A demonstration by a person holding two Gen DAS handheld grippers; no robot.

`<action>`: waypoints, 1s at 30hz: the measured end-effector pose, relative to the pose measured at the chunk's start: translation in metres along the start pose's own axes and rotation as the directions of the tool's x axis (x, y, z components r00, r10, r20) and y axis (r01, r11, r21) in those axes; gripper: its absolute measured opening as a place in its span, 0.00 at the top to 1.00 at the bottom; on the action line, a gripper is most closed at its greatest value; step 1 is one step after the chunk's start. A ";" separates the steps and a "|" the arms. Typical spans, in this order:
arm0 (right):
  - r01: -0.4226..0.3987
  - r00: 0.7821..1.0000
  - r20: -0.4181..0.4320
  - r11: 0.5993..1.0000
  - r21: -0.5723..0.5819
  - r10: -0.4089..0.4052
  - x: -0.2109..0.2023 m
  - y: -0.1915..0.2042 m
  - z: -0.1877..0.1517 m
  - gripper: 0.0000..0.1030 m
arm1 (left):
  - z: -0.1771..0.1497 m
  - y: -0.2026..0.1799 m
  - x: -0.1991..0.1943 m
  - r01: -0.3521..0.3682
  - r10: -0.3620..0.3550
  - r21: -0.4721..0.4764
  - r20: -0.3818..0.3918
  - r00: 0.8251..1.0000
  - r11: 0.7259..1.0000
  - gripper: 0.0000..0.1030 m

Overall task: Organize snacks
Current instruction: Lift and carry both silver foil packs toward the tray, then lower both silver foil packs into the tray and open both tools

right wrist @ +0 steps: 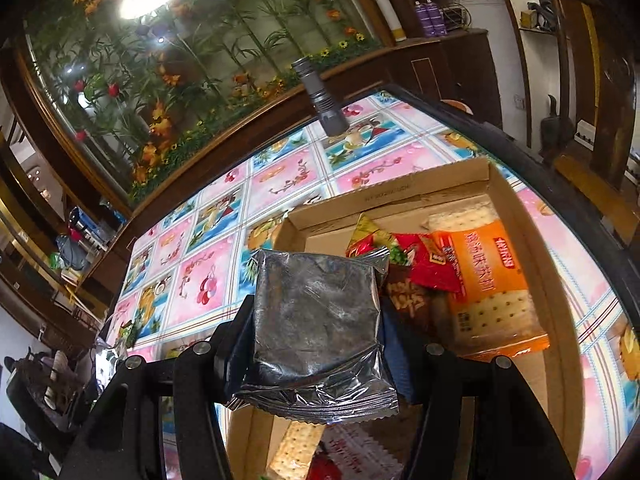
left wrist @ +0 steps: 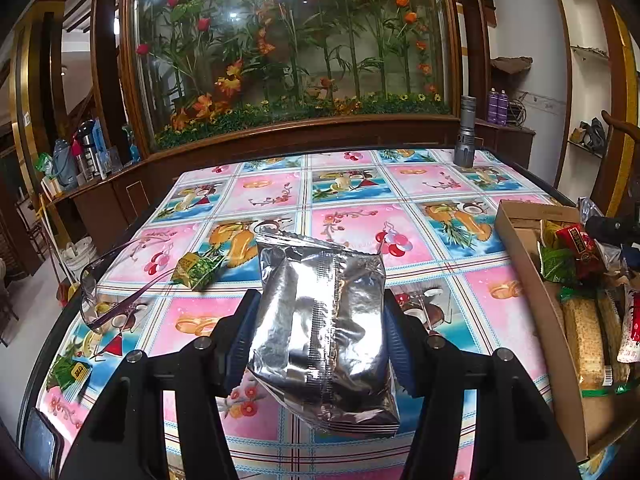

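Left wrist: my left gripper (left wrist: 320, 316) clamps a silver foil packet (left wrist: 322, 320) above the tablecloth (left wrist: 352, 224); the cardboard box (left wrist: 532, 264) sits right.

Right wrist: my right gripper (right wrist: 316, 332) pinches a dark foil packet (right wrist: 316, 320) over the box's (right wrist: 400, 194) near-left corner; slick foil could slip and land outside.

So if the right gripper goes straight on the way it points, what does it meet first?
Probably the snacks in the cardboard box, likely the red packet beyond its held silver foil packet; depth is unclear.
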State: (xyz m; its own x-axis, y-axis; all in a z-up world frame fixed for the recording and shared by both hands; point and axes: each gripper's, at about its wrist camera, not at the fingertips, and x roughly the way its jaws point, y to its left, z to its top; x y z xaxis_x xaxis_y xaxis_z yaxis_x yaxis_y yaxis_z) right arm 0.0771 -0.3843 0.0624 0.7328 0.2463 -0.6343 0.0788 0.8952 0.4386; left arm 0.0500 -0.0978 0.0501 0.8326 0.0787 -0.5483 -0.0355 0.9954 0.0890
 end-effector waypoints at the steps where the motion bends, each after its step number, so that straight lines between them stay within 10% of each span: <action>1: 0.007 1.000 0.007 1.000 -0.003 -0.007 -0.002 0.000 0.001 0.39 | 0.000 -0.001 -0.001 -0.003 0.003 0.001 0.002 1.000 1.000 0.44; 16: 0.024 0.999 0.041 0.999 0.030 -0.026 -0.020 -0.027 0.011 0.39 | 0.016 -0.038 -0.038 0.095 -0.091 -0.048 0.083 0.992 0.994 0.44; 24: 0.033 0.999 0.028 0.997 0.070 -0.035 -0.026 -0.054 0.015 0.39 | 0.024 -0.120 -0.058 0.363 -0.364 0.034 0.028 0.931 0.931 0.44; 30: 0.080 0.997 -0.021 0.995 0.053 -0.079 -0.019 -0.060 0.012 0.40 | 0.005 -0.164 -0.034 0.438 -0.428 0.096 -0.113 0.897 0.894 0.44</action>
State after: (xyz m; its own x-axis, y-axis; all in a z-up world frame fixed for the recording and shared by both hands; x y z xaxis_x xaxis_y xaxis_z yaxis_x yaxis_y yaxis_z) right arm 0.0668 -0.4471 0.0560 0.7100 0.1825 -0.6801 0.1730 0.8910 0.4197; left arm 0.0304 -0.2638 0.0583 0.6994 -0.3490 -0.6237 0.3864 0.9188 -0.0809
